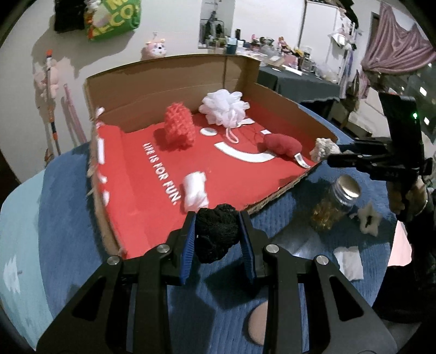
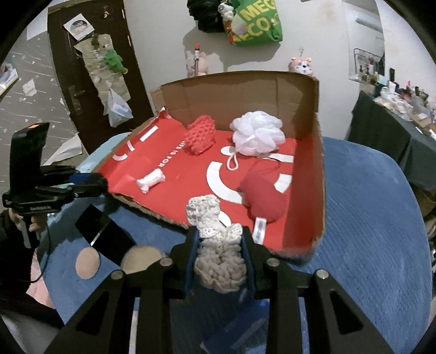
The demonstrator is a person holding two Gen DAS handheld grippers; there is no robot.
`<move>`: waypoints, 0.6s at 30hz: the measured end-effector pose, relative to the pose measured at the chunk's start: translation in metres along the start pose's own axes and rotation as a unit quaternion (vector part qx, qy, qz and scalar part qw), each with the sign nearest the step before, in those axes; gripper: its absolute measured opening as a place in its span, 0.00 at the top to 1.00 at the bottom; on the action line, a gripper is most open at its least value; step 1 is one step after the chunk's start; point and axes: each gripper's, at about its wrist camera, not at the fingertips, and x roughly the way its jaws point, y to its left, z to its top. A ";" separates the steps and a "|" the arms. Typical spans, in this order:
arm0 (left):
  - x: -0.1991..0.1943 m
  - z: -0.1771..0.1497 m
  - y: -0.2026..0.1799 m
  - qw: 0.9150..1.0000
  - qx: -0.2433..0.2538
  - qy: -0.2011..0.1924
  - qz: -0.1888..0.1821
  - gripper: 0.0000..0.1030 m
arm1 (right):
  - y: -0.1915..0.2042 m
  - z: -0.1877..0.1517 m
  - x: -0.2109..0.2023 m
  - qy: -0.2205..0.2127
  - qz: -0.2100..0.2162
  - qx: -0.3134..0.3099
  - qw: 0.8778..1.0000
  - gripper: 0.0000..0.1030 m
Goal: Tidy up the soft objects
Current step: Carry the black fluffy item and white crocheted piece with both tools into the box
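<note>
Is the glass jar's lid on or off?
On. The glass jar stands on the blue cloth outside the box with its metal lid in place.

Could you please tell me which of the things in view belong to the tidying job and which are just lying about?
Job: black mesh ball in left gripper, cream crochet piece in right gripper, cardboard box, white pouf.
Lying about: glass jar, green bag.

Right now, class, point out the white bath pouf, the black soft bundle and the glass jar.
white bath pouf (image 2: 257,133): right wrist view, middle of its ruffles.
black soft bundle (image 1: 216,231): left wrist view, centre, between the left gripper's pads.
glass jar (image 1: 347,186): left wrist view, its metal lid.
</note>
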 end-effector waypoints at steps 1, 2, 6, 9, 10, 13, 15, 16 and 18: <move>0.003 0.004 -0.002 1.000 0.005 0.001 -0.003 0.72 | 0.000 0.003 0.001 0.000 0.002 -0.002 1.000 0.69; 0.005 0.007 -0.003 1.000 0.008 0.001 -0.005 0.72 | 0.000 0.006 0.002 0.000 0.003 -0.004 1.000 0.69; 0.017 0.022 -0.013 1.000 0.019 0.004 -0.021 0.72 | 0.003 0.022 0.013 0.000 0.005 -0.014 1.000 0.69; 0.030 0.034 -0.020 0.999 0.028 0.008 -0.030 0.72 | 0.005 0.033 0.025 0.007 0.008 -0.021 1.000 0.69; 0.033 0.037 -0.021 0.999 0.030 0.010 -0.032 0.72 | 0.006 0.036 0.030 0.011 0.007 -0.024 1.000 0.69; 0.049 0.049 -0.026 0.999 0.036 0.024 -0.033 0.72 | 0.007 0.045 0.048 0.033 0.005 -0.032 0.999 0.69; 0.060 0.056 -0.028 0.998 0.040 0.031 -0.031 0.72 | 0.008 0.049 0.060 0.046 0.000 -0.037 0.998 0.69; 0.066 0.059 -0.029 0.998 0.042 0.037 -0.031 0.72 | 0.008 0.051 0.065 0.053 -0.003 -0.039 0.998 0.69; 0.076 0.064 -0.029 0.998 0.043 0.048 -0.030 0.72 | 0.007 0.054 0.075 0.065 -0.002 -0.042 0.997 0.68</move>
